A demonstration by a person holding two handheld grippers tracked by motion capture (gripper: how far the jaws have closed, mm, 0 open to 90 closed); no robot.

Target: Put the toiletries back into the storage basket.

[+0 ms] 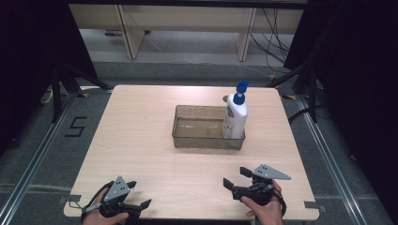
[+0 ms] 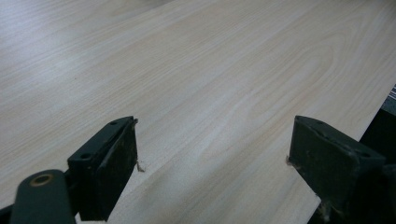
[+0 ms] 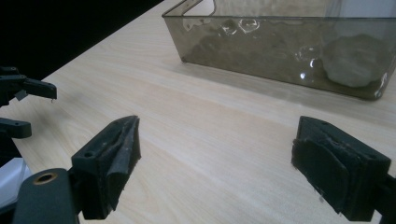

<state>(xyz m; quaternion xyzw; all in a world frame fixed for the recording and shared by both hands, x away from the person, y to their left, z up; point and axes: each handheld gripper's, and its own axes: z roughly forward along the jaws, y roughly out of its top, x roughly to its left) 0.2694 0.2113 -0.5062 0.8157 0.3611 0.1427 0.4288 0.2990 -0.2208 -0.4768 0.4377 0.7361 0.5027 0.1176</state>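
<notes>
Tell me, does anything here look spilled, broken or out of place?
Nothing stands out. The white pump bottle stands upright at the right end of the clear bin, with no spill on the table. The left gripper and right gripper are open near the front edge, holding nothing.

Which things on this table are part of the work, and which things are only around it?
Part of the work:
- lotion bottle, upright in the right end of the bin
- clear bin
- left gripper and right gripper, both open and empty

Only around:
- cables on the floor behind the table
- floor marking "5"
</notes>
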